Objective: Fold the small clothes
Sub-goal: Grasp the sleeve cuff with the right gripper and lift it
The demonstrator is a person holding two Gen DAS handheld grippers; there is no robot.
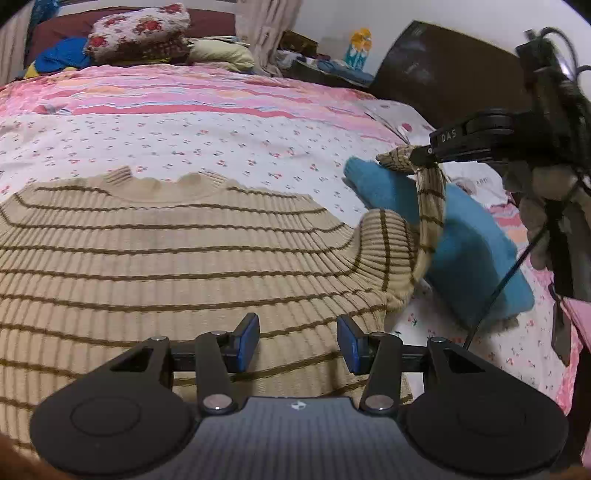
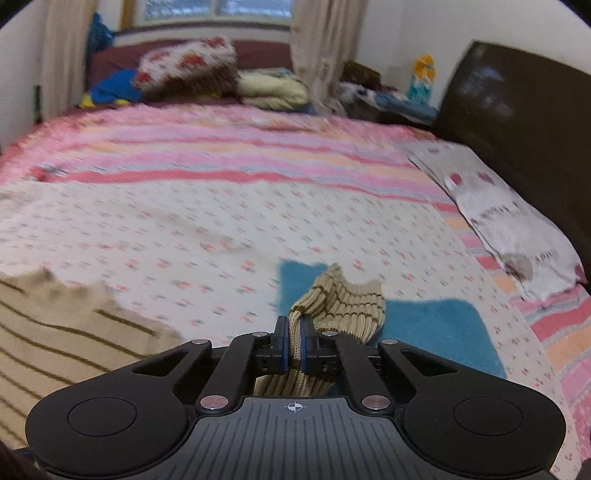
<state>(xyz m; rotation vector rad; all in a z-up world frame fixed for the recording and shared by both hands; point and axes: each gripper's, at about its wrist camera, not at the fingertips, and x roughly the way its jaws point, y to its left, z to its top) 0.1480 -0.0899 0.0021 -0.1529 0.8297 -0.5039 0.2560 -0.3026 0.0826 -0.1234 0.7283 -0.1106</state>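
A beige ribbed sweater (image 1: 166,251) with thin brown stripes lies spread flat on the bed, neckline toward the far side. My left gripper (image 1: 297,341) hovers open just above its lower right part, nothing between the blue pads. At the right, my right gripper (image 1: 415,155) is shut on the sweater's sleeve cuff (image 1: 395,157) and holds the sleeve (image 1: 430,218) lifted off the bed. In the right wrist view the right gripper (image 2: 294,345) pinches the cuff (image 2: 343,299), which bunches up past the pads. The sweater body (image 2: 55,332) lies at the left there.
A folded blue cloth (image 1: 465,243) lies on the floral bedsheet (image 1: 221,147) under the raised sleeve, also seen as the blue cloth (image 2: 439,328). A dark headboard (image 1: 450,74) and a pillow (image 2: 509,229) stand at the right. Cushions and bedding (image 1: 140,33) pile at the far end.
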